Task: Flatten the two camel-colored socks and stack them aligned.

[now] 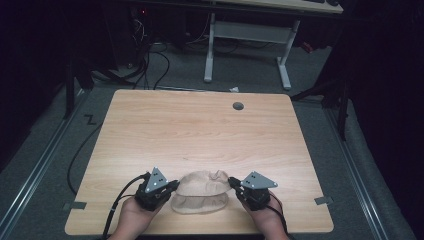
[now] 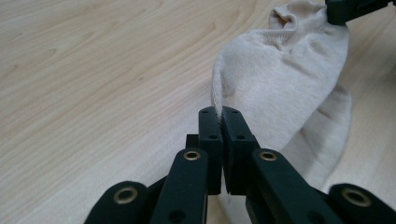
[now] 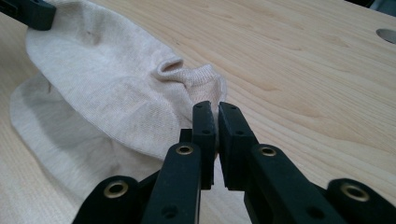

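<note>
Both claws are clamped on the same beige sock (image 1: 200, 192), one at each end. From the high view we see the left gripper (image 1: 172, 186) at the lower middle of the frame, a bit left of centre, biting the sock's left edge, and the right gripper (image 1: 233, 183) just right of centre pinching the other edge. The sock sits between them near the bottom edge of the wooden table (image 1: 200, 130), its upper layer lifted and arched over the part lying flat.

In the left gripper view we've got the jaws pressed together on a thin fold of the sock (image 2: 285, 88), centre of frame, with the cloth running off to the upper right. The right gripper view shows pretty much the same: jaws nearly together on the cuff edge of the sock (image 3: 112, 88), fabric spreading to the upper left. A small grey round cap (image 1: 238, 106) sits in the tabletop toward the upper middle, well apart from everything.
</note>
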Tool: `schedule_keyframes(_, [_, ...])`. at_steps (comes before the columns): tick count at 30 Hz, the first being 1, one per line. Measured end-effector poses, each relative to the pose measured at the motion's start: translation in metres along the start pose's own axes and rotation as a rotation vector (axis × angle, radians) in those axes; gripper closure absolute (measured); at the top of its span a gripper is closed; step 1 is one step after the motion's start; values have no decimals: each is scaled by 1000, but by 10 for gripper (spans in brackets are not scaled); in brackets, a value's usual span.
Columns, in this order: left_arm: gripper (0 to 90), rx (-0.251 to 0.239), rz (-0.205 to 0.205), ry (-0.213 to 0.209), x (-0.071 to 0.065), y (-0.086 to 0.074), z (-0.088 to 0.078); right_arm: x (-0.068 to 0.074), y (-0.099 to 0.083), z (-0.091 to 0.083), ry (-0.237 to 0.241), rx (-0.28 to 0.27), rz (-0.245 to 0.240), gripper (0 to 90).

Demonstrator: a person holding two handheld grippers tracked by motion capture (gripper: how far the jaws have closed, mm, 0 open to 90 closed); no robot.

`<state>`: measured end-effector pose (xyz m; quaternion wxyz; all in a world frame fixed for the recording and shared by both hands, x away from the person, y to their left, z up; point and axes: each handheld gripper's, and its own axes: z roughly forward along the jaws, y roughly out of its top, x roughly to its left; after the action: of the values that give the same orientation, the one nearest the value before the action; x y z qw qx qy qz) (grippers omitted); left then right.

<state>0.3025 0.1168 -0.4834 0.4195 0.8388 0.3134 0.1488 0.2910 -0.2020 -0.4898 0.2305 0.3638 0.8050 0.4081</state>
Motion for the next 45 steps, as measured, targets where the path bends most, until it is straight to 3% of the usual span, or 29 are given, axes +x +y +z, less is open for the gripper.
schedule_keyframes(6, [875, -1, -17, -9, -4, -15, -9, 12, -5, 2, 26, 31, -17, 856])
schedule_keyframes(12, [875, 33, -22, -20, -6, -28, -13, 24, -11, 3, 51, 65, -51, 855])
schedule_keyframes(19, [873, 59, -8, -44, -11, -30, -5, 23, -17, 0, 48, 79, -43, 854])
schedule_keyframes(27, [852, 122, -24, -55, -6, -37, 6, 22, -23, 10, 77, 154, -36, 833])
schedule_keyframes(31, [773, 113, -34, -52, -6, -37, 6, 20, -24, 11, 86, 156, -18, 780])
schedule_keyframes(38, [586, 64, -34, -28, -4, -34, 4, 18, -22, 7, 76, 108, 1, 703])
schedule_keyframes(45, [536, 20, -46, -17, 1, -31, 2, 14, -18, 4, 55, 64, 23, 672])
